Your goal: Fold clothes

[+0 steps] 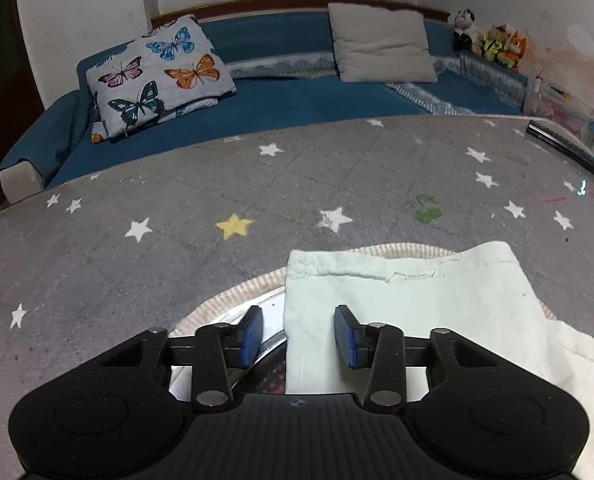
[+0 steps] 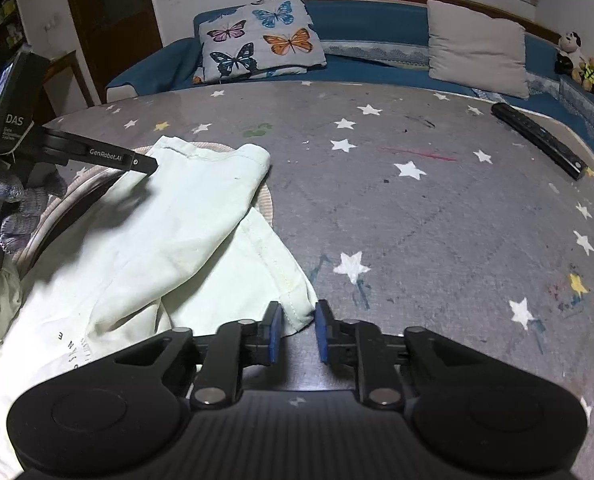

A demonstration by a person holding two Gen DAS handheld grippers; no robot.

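A pale mint-white garment point(image 1: 409, 312) lies on the grey star-patterned table, partly over a round beige mat point(image 1: 233, 292). My left gripper point(image 1: 299, 334) is open, its blue pads straddling the garment's left edge. In the right wrist view the garment point(image 2: 169, 232) lies folded over itself with a hemmed corner toward me. My right gripper point(image 2: 297, 330) is open, the garment's corner sitting between its blue pads. The left gripper's black finger point(image 2: 109, 156) shows at left over the cloth.
A black remote point(image 2: 537, 140) lies at the table's far right, also seen in the left wrist view point(image 1: 565, 146). Behind the table is a blue sofa point(image 1: 281, 100) with a butterfly cushion point(image 1: 161, 76), a beige cushion point(image 1: 381, 44) and plush toys point(image 1: 493, 44).
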